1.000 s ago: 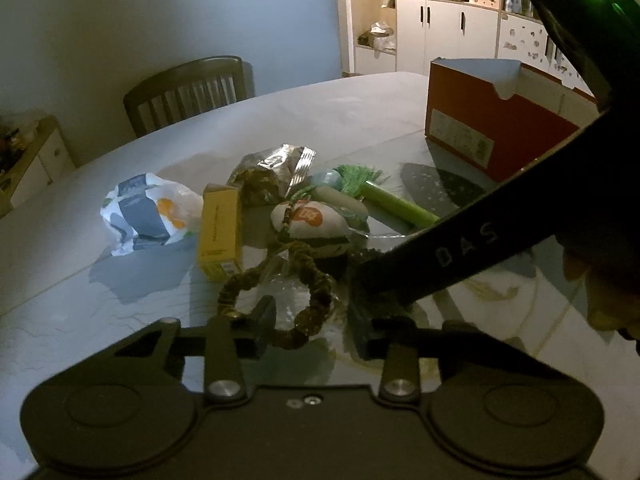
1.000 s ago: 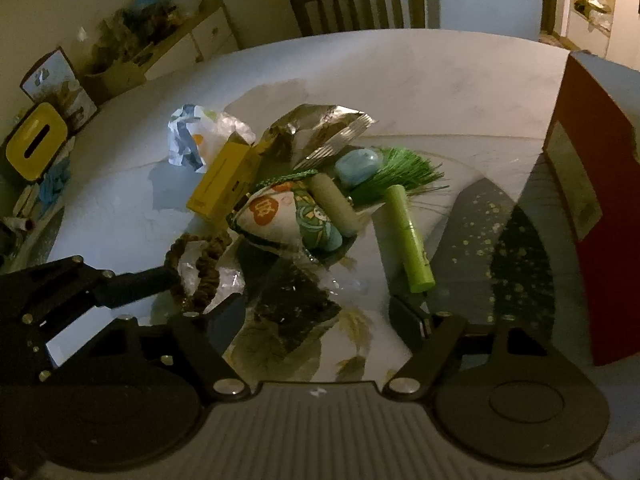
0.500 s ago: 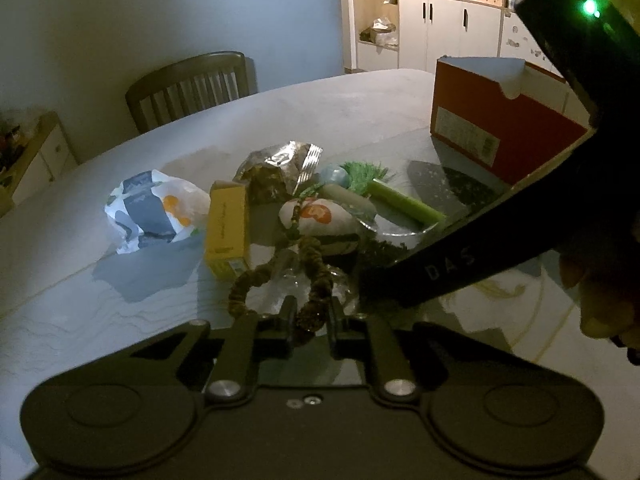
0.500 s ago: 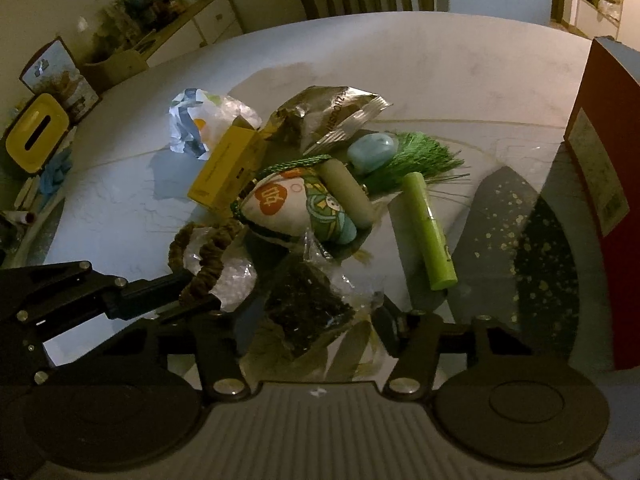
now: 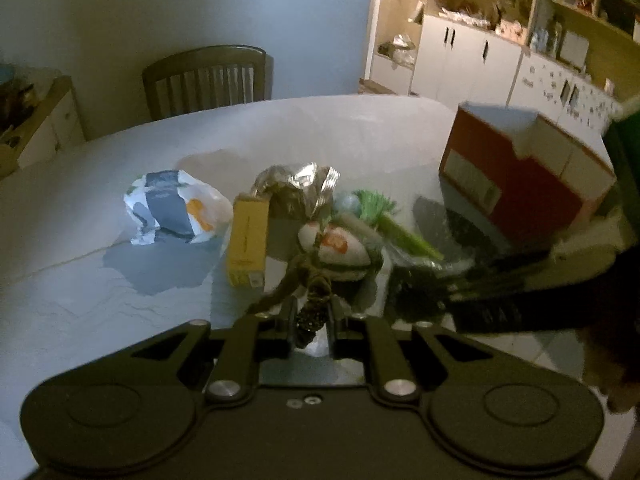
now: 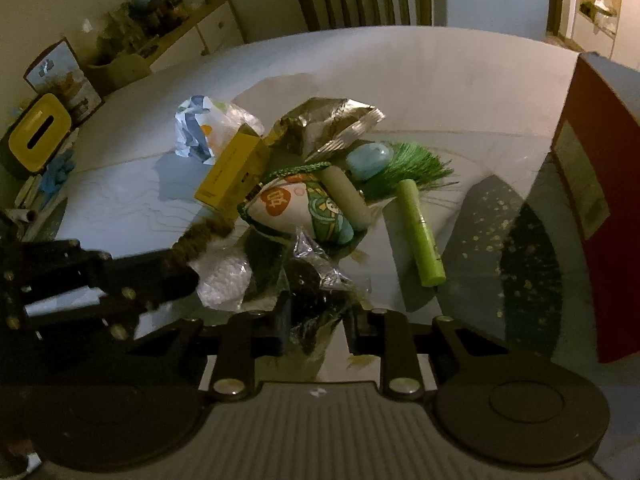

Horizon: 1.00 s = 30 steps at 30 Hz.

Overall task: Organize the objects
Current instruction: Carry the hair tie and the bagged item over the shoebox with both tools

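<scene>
The left claw [image 5: 311, 316] is clamped on the brown braided ring [image 5: 308, 280], which hangs stretched from the jaws toward the pile on the table [image 5: 80, 280]. Its long axis runs away from the claw toward the patterned pouch [image 5: 340, 244]. Its far end may still rest against the pouch or the yellow box [image 5: 246, 240], so a lift could drag either along.

The right claw [image 6: 316, 322] has just been closing on the clear bag of dark contents [image 6: 316, 280], apparently gripped at its near edge. The slick film could slip out, or the bag could snag the bubble wrap [image 6: 224, 280] beside it.
</scene>
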Each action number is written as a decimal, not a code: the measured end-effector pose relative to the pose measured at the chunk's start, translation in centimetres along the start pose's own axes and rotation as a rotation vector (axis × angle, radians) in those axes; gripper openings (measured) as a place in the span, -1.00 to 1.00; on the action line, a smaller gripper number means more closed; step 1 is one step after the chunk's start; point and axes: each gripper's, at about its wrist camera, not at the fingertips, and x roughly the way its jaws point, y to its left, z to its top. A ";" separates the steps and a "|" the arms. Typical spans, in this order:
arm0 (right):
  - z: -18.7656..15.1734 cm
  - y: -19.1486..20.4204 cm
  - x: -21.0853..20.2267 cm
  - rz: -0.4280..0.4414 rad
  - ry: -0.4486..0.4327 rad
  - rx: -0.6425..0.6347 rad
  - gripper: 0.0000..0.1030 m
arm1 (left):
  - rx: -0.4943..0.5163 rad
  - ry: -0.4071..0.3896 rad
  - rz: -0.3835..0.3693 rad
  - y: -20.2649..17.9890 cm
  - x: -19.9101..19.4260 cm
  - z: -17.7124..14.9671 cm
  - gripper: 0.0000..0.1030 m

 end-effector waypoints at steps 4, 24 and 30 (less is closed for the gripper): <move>-0.5 -0.4 -1.7 0.006 -0.025 0.020 -0.52 | -0.038 -0.013 -0.039 0.3 -1.3 1.1 -0.75; -1.8 -2.2 -13.4 -0.041 -0.140 0.092 -0.52 | 0.019 -0.049 -0.229 -6.1 -5.4 6.1 -0.75; -1.7 -4.7 -16.3 -0.086 -0.167 0.098 -0.52 | 0.047 -0.072 -0.240 -10.0 -4.8 8.0 -0.75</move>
